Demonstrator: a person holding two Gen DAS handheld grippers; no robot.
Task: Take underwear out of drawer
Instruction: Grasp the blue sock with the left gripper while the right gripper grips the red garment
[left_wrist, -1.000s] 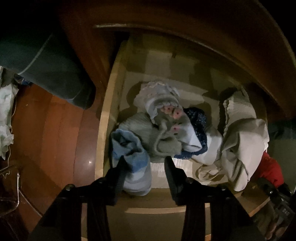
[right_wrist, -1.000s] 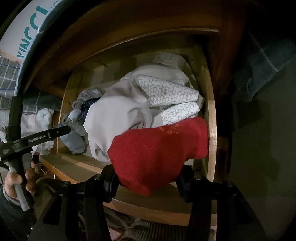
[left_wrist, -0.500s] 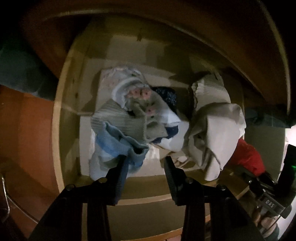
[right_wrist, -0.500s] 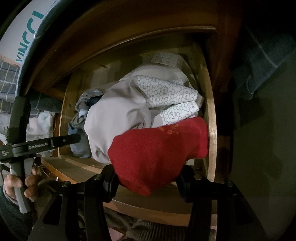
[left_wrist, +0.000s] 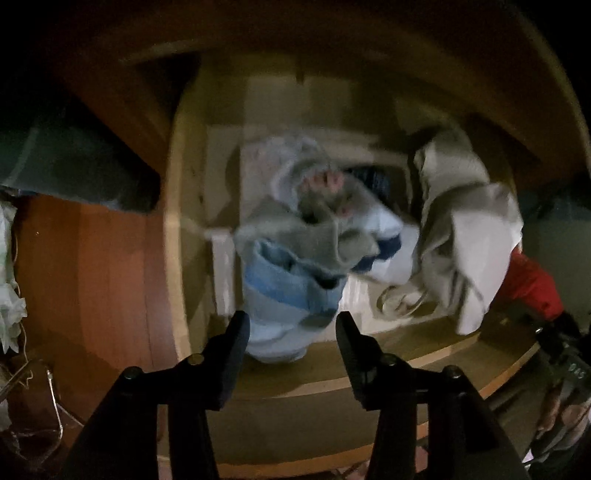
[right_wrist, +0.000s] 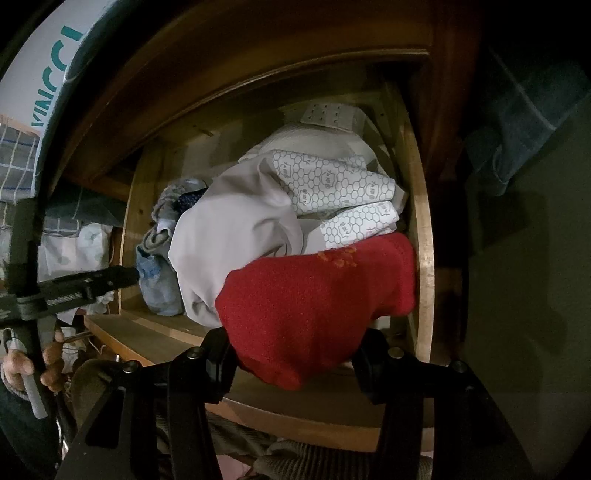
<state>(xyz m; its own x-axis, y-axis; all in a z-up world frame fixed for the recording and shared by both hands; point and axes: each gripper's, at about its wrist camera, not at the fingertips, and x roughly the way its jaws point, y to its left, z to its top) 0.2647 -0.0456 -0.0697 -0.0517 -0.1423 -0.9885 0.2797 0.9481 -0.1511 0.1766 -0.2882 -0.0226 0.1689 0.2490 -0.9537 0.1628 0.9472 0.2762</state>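
Looking down into the open pale wooden drawer (left_wrist: 173, 236), crammed with folded and bunched clothing. Lying across the right half, a big crumpled cream-white cotton garment (right_wrist: 236, 236), with white fabric printed in grey honeycomb pattern (right_wrist: 332, 184) tucked behind it. Spilling over the front lip at the right, a red knitted piece of underwear (right_wrist: 317, 306), sitting right between the black fingers of the right gripper (right_wrist: 295, 360), both fingers spread wide, one on either side of the cloth; whether pressing on it, impossible to tell. Bunching up at the left side, a light-blue striped soft garment (left_wrist: 284, 295) under a grey knitted piece (left_wrist: 310, 236), everything blurred in the left wrist view. Hovering just in front of the blue bundle, the left gripper (left_wrist: 291, 328), fingers parted and gripping nothing, pointing down and forward into the drawer. Showing in the right wrist view, the left tool reaching in level from the left, a bare hand (right_wrist: 48, 365) wrapping its handle low down.
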